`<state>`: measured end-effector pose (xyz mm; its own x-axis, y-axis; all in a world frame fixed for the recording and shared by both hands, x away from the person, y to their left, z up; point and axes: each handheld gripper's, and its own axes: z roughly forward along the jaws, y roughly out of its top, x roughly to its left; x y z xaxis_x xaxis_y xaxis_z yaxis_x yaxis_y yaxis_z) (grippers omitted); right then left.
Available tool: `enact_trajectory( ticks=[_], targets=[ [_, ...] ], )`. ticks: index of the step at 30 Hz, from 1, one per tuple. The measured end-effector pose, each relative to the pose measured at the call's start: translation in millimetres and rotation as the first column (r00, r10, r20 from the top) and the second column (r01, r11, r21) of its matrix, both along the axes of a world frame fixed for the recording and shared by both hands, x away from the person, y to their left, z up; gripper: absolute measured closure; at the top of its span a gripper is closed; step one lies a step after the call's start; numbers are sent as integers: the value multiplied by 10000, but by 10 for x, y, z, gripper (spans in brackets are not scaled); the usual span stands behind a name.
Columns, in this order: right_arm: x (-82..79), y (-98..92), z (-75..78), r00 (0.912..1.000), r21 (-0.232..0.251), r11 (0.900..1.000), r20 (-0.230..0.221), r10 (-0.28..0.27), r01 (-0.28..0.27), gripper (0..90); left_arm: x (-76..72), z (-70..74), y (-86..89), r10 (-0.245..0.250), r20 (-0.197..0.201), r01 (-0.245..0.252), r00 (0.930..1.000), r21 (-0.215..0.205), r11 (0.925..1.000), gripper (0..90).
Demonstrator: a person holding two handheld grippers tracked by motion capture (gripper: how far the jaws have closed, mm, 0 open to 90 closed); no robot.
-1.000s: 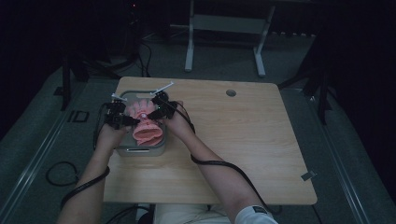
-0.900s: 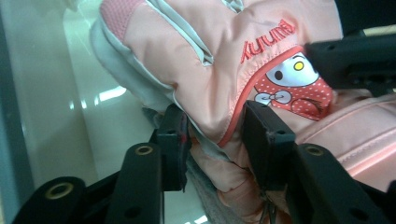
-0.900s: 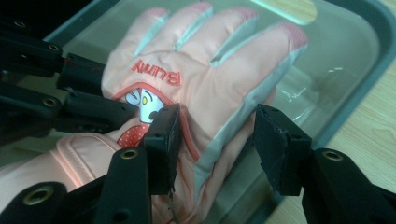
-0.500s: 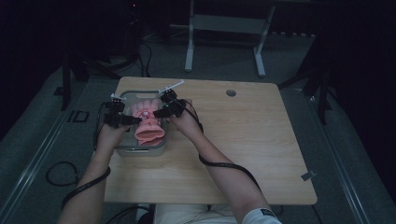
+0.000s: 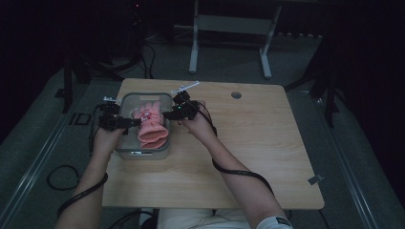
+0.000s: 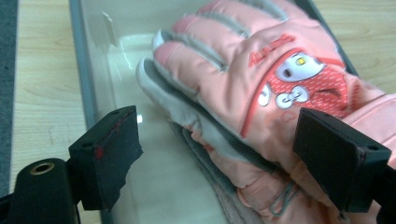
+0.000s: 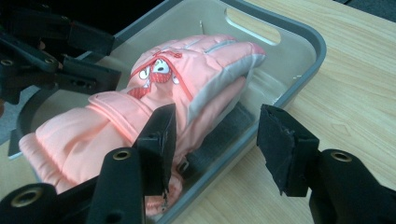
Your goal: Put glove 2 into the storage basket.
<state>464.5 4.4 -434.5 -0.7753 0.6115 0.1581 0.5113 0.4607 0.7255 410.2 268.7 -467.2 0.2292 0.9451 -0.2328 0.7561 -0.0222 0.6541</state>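
I see one table (image 5: 267, 157), one grey bin (image 5: 125, 153) on its left side, two pink gloves (image 5: 152, 125) stacked inside. My left gripper (image 5: 130, 122) has just been opening, nothing between; right gripper (image 5: 168, 114) is released beside the bin.

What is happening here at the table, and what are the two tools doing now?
A person holds a gripper in each hand over a grey bin at the table's left side. Pink gloves lie stacked in the bin, cuffs hanging over its near rim. The left gripper has just been opening; its jaws stand apart with the gloves between them, not pressed. The right gripper is open beside the bin's edge, holding nothing.
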Motion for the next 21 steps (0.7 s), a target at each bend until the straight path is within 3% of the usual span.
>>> enact_trajectory(
  ticks=[8,12,16,21],
  targets=[
    [-53,-108,-14,9998,150,9997,-59,202,-201,426,-112,192,-87,-310,764,315,9966,-60,9995,137],
    [-87,-202,10,9994,187,9993,107,329,-331,372,-191,310,-197,-709,1204,710,9902,37,9975,137],
    [-109,-298,48,9992,389,9984,75,401,-403,304,-248,366,-334,-1110,1373,1105,9843,114,9938,131],
    [-152,-386,59,9973,500,9961,112,728,-733,210,-326,451,-540,-1647,1692,1636,9717,203,9863,109]
  ],
)
